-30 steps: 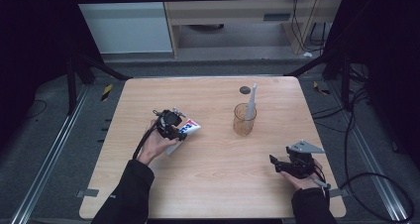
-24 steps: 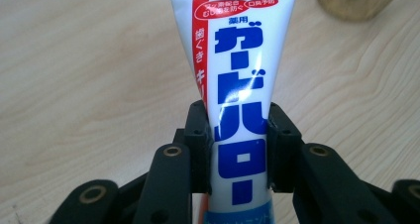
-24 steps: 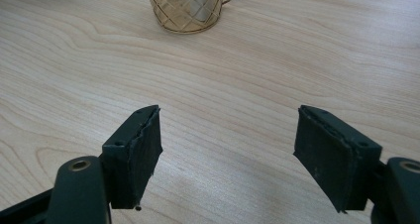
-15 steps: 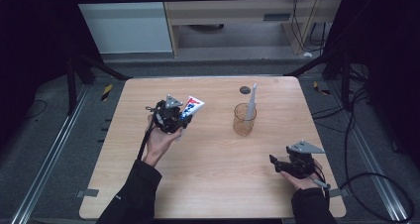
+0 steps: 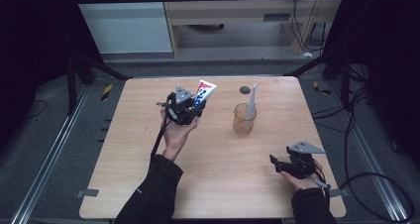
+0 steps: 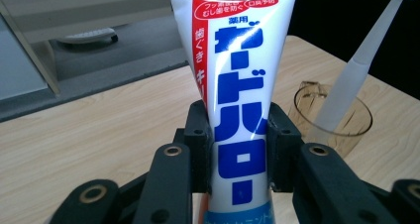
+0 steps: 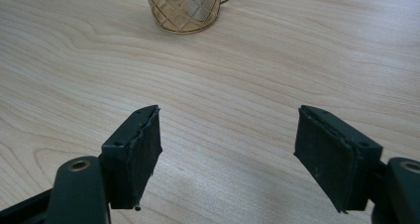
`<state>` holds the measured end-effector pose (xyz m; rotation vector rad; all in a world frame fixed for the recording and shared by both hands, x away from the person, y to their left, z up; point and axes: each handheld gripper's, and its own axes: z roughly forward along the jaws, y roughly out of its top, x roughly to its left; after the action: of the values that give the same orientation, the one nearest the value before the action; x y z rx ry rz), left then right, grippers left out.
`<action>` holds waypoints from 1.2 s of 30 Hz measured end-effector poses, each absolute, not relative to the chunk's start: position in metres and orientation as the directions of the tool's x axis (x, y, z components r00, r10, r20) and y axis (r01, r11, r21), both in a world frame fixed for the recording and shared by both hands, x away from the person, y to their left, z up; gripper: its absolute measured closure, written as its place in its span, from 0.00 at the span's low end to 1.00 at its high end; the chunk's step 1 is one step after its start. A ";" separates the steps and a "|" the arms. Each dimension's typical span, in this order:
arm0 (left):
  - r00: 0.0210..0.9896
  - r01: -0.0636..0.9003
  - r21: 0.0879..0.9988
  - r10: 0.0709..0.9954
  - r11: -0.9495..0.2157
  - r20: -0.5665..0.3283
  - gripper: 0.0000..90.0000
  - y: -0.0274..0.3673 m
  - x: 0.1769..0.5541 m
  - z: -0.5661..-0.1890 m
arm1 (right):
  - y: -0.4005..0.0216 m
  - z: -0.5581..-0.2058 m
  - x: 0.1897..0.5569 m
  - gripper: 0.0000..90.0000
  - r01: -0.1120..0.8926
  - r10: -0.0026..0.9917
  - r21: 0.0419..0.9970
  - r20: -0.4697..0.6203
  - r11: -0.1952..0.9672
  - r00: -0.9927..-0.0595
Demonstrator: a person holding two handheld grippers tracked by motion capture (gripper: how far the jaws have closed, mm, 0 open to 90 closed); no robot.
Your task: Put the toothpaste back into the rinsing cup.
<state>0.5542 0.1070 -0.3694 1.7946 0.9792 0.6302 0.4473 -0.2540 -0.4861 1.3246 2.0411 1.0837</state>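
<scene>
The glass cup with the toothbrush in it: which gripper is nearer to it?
Left. The left gripper, holding the toothpaste tube, is raised just left of the cup. The right gripper rests open near the table's front right corner.

The toothpaste tube [image 6: 237, 110] is white with blue lettering and a red stripe; the cup [image 5: 244, 119] is amber with a diamond pattern.

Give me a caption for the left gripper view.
Left gripper clamps an upright toothpaste tube; beyond, a toothbrush leans in a glass cup.
</scene>
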 end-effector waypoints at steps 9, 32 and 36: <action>0.524 0.299 0.945 0.851 -0.135 -0.044 0.76 0.084 0.562 -0.368 | -0.255 -0.486 0.447 0.29 0.530 0.908 0.820 0.031 0.215 -0.417; 0.512 0.239 0.971 0.852 -0.017 -0.111 0.76 0.034 0.585 -0.379 | -0.256 -0.487 0.447 0.29 0.530 0.909 0.822 0.041 0.206 -0.416; 0.516 0.230 0.973 0.848 0.000 -0.122 0.76 0.024 0.590 -0.379 | -0.256 -0.486 0.447 0.29 0.534 0.908 0.821 0.047 0.202 -0.416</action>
<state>0.5903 0.0243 -0.3794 1.5325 0.9647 0.6297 0.4467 -0.2563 -0.4864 1.3400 2.0314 1.1028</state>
